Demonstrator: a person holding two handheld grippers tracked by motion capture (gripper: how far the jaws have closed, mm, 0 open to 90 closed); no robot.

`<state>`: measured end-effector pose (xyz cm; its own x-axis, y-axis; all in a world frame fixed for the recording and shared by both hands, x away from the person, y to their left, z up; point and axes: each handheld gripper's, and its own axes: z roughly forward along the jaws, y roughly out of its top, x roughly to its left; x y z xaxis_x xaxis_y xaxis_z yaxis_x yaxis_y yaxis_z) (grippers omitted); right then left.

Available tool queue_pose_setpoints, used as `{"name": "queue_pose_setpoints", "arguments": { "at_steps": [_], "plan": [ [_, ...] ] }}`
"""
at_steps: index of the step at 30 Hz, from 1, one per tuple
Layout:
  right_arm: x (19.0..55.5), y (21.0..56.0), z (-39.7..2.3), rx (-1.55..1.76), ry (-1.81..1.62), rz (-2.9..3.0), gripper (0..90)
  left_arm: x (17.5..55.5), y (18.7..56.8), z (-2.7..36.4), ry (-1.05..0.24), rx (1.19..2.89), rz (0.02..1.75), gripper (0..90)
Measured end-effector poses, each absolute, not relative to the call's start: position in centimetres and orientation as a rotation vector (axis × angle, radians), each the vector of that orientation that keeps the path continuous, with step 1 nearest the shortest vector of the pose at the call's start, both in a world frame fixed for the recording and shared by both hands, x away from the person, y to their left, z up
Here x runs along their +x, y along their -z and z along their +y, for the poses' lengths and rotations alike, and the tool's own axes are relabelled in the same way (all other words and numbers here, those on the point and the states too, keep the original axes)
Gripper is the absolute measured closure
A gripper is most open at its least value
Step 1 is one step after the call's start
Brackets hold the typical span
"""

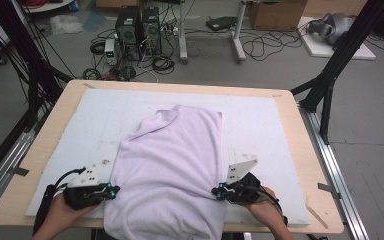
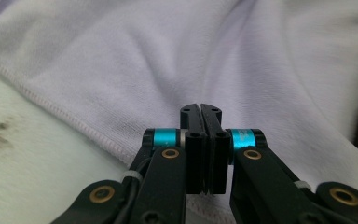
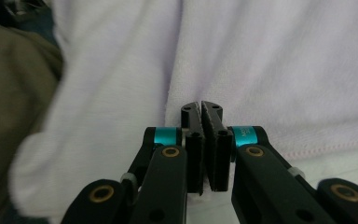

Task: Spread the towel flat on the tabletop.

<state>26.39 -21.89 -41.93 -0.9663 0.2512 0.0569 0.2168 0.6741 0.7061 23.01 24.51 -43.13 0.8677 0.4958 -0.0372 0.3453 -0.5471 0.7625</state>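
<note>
**Two hand-held grippers pinch the sides of a lilac garment on a padded table**

A pale lilac garment [image 1: 172, 170] lies spread on a white mat [image 1: 260, 120] that covers a wooden table [image 1: 307, 150]. Its near end hangs over the table edge closest to the person, and its far end is folded and bunched towards the middle of the mat.

The left gripper [image 1: 114, 192], held in the person's left hand [image 1: 62, 212], meets the garment's left edge. In the left gripper view its jaws are pressed together, with the stitched hem [image 2: 74, 123] running under them, so it appears to be pinching the cloth.

The right gripper [image 1: 216, 191], in the right hand [image 1: 265, 207], meets the right edge. Its jaws are also closed, with a thin layer of cloth caught between them.

There are no containers on the table. Computers [image 1: 139, 27] and cables [image 1: 260, 47] sit on the floor beyond.
</note>
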Motion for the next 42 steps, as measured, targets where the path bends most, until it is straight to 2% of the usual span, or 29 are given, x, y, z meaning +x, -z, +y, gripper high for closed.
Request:
{"name": "queue_pose_setpoints", "arguments": {
  "at_steps": [1, 3, 6, 9, 12, 13, 15, 16, 21, 23, 24, 26, 27, 32, 38, 42],
  "plan": [
    [26.3, 41.6, -22.1, 0.395, -1.220, 2.834, 84.8, 22.9, 43.0, 24.4, -0.237, 2.202, 0.601, 85.6],
    [26.6, 41.2, -22.1, 0.439, -1.225, 2.811, 73.6, 23.3, 43.0, 24.0, -0.263, 2.213, 0.621, 66.5],
    [27.9, 41.5, -21.6, 0.470, -1.205, 2.808, 68.7, 24.3, 43.5, 23.4, -0.257, 2.226, 0.638, 61.6],
    [28.4, 42.3, -21.0, 0.448, -1.181, 2.833, 65.7, 24.5, 44.2, 23.1, -0.274, 2.236, 0.631, 67.4],
    [28.4, 43.3, -20.6, 0.448, -1.127, 2.863, 66.9, 24.6, 44.2, 23.3, -0.267, 2.229, 0.631, 84.5],
    [28.4, 43.6, -20.4, 0.445, -1.109, 2.867, 69.0, 24.5, 44.2, 23.3, -0.264, 2.227, 0.634, 85.8],
    [28.3, 43.7, -20.4, 0.444, -1.119, 2.852, 77.8, 24.3, 44.2, 23.4, -0.265, 2.229, 0.634, 86.6],
    [28.2, 43.8, -20.5, 0.438, -1.133, 2.872, 86.3, 24.2, 44.1, 23.5, -0.260, 2.235, 0.628, 86.9],
    [27.1, 43.2, -20.5, 0.351, -1.155, 2.929, 86.7, 22.3, 43.8, 24.0, -0.237, 2.225, 0.607, 86.6],
    [27.3, 42.4, -20.8, 0.363, -1.173, 2.896, 82.3, 22.7, 43.3, 24.1, -0.248, 2.212, 0.619, 81.2],
    [27.9, 42.0, -21.1, 0.396, -1.191, 2.860, 76.8, 23.2, 43.1, 24.1, -0.267, 2.203, 0.637, 76.2],
    [29.4, 41.1, -21.5, 0.464, -1.209, 2.811, 71.5, 24.9, 42.4, 23.9, -0.297, 2.173, 0.672, 68.3],
    [30.2, 40.7, -21.7, 0.503, -1.209, 2.783, 69.3, 25.6, 42.2, 23.8, -0.314, 2.163, 0.678, 67.2],
    [34.9, 39.6, -22.0, 0.604, -1.172, 2.715, 64.8, 31.9, 40.5, 22.3, -0.389, 2.104, 0.772, 68.1],
    [39.7, 38.9, -21.9, 0.667, -1.111, 2.675, 61.4, 37.9, 38.6, 19.9, -0.474, 2.047, 0.814, 74.0],
    [42.9, 38.9, -22.0, 0.714, -1.061, 2.646, 59.1, 42.0, 38.4, 18.3, -0.441, 2.068, 0.819, 74.3]
  ]
}}
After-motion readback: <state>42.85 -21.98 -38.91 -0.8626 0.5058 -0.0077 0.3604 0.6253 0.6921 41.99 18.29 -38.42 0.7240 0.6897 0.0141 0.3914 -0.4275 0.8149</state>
